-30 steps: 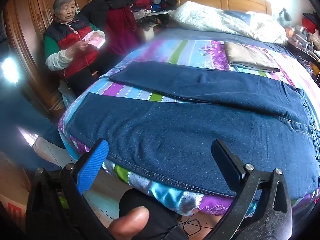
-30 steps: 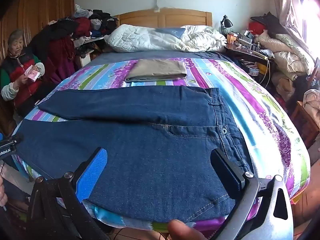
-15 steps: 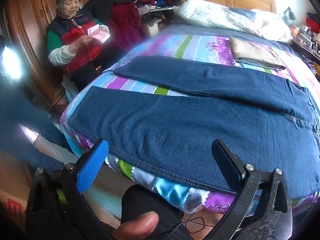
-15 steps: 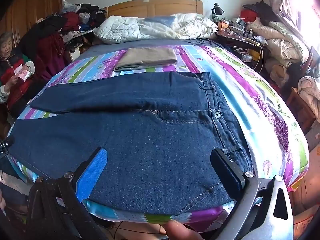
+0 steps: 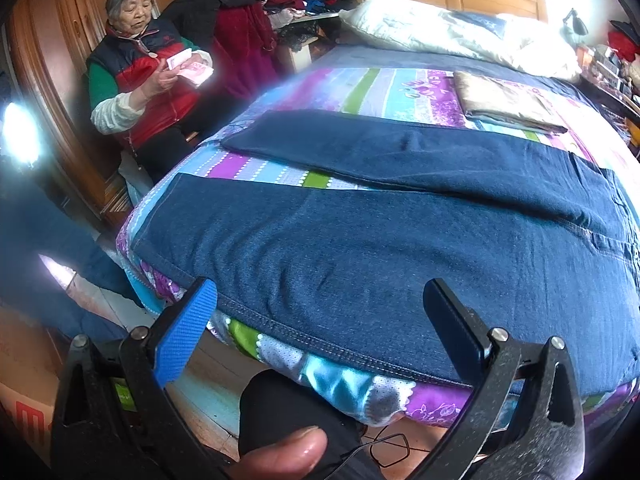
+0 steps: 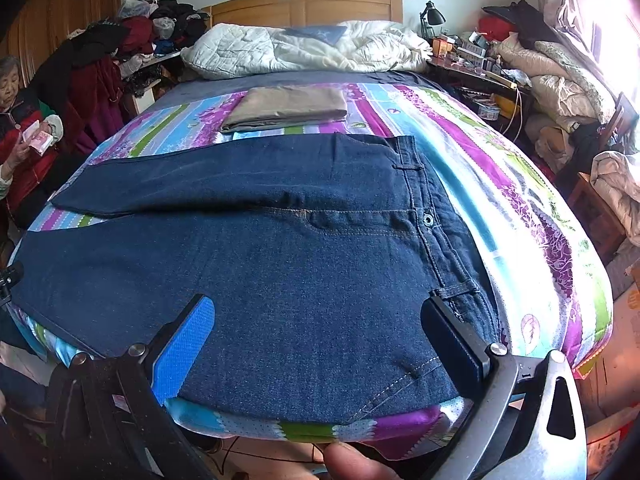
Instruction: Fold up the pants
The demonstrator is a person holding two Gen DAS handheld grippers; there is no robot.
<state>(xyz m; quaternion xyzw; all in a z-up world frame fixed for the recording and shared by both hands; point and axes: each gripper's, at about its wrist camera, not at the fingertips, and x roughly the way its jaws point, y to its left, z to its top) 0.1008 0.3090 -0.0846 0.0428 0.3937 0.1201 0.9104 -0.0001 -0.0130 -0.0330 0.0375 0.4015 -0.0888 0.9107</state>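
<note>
Dark blue jeans (image 5: 380,248) (image 6: 280,256) lie spread flat across the foot of the bed, legs pointing left and slightly apart, waistband (image 6: 436,240) on the right. My left gripper (image 5: 320,300) is open just above the near leg's lower seam at the bed edge, nothing between its fingers. My right gripper (image 6: 318,320) is open over the seat of the jeans near the belt loop, its black finger (image 6: 452,332) close to the waistband. Neither holds cloth.
A folded tan garment (image 6: 286,108) (image 5: 508,100) lies further up the striped bedspread (image 6: 520,216). White quilts (image 6: 304,50) are heaped at the headboard. A person (image 5: 140,76) sits left of the bed holding papers. A cluttered side table (image 6: 472,60) and bedding piles stand on the right.
Both grippers have come forward and lower toward the jeans at the bed edge. The jeans have not moved, and both grippers have stayed open.
</note>
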